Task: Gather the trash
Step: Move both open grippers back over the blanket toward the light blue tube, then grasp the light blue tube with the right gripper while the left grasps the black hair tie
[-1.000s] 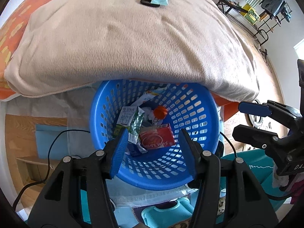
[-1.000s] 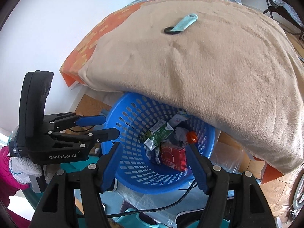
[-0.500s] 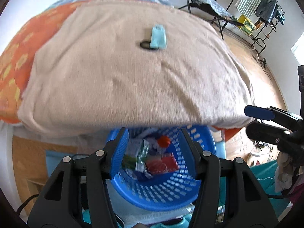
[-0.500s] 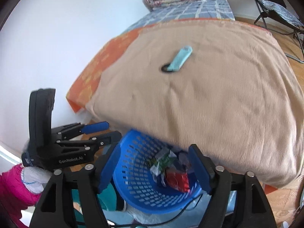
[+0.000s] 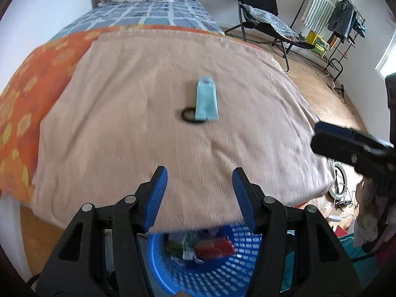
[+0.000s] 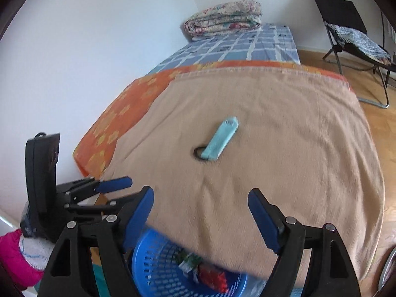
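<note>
A light blue packet (image 5: pixel 206 101) (image 6: pixel 220 139) lies on the beige blanket (image 5: pixel 138 123) (image 6: pixel 284 148) of the bed, with a black ring (image 5: pixel 189 115) (image 6: pixel 198 153) against its near end. Below the bed's edge stands a blue plastic basket (image 5: pixel 222 267) (image 6: pixel 158 269) holding cartons and wrappers, among them a red pack (image 5: pixel 214 247). My left gripper (image 5: pixel 199 195) is open and empty above the blanket's near edge. My right gripper (image 6: pixel 201 212) is open wider, also empty. Each gripper shows at the side of the other's view.
A folded quilt (image 6: pixel 224 17) sits at the bed's far end on a blue checked sheet (image 5: pixel 158 12). A black folding chair (image 5: pixel 262 17) and a clothes rack (image 5: pixel 339 22) stand on the wooden floor at right. A white wall (image 6: pixel 86 49) runs along the left.
Both grippers rose and tilted up from over the basket to above the bed's edge. The basket slid to the bottom of both views. The right gripper's jaws spread wider.
</note>
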`<state>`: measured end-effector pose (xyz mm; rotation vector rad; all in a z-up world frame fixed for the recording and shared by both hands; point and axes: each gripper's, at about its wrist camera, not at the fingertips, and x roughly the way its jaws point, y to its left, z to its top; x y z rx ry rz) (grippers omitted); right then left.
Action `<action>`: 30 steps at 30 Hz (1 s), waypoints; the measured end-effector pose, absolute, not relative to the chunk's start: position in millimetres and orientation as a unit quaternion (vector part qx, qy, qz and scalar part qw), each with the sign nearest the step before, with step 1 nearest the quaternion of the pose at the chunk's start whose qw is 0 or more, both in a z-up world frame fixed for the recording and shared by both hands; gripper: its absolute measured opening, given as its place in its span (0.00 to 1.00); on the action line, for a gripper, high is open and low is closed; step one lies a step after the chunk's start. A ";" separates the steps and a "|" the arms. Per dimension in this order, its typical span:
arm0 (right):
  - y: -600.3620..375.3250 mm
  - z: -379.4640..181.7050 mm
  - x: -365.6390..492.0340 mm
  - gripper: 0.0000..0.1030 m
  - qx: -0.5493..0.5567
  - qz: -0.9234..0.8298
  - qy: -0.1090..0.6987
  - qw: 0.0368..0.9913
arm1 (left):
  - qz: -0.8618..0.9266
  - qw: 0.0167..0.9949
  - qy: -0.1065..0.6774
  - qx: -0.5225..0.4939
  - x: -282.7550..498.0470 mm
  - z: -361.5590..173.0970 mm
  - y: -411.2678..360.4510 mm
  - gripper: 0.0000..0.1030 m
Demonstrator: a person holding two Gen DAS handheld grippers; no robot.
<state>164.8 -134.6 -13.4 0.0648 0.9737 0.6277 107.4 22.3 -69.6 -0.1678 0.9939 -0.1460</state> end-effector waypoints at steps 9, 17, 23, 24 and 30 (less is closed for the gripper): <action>-109.8 -25.5 238.2 0.78 0.049 0.275 0.482 0.830 | -0.088 0.866 0.487 -0.066 146.0 -82.1 21.6 0.54; -87.5 -73.1 292.1 0.71 0.089 0.255 0.540 0.797 | -0.085 0.856 0.501 -0.093 158.4 -95.8 33.6 0.54; -67.2 -96.9 316.0 0.67 0.072 0.230 0.558 0.794 | -0.070 0.857 0.498 -0.112 163.9 -95.5 50.3 0.54; -64.4 -99.7 318.4 0.67 0.068 0.227 0.560 0.794 | -0.068 0.858 0.497 -0.114 164.3 -95.3 52.7 0.54; -48.0 -109.1 325.1 0.62 0.032 0.212 0.560 0.800 | -0.055 0.857 0.500 -0.117 167.7 -100.3 63.6 0.54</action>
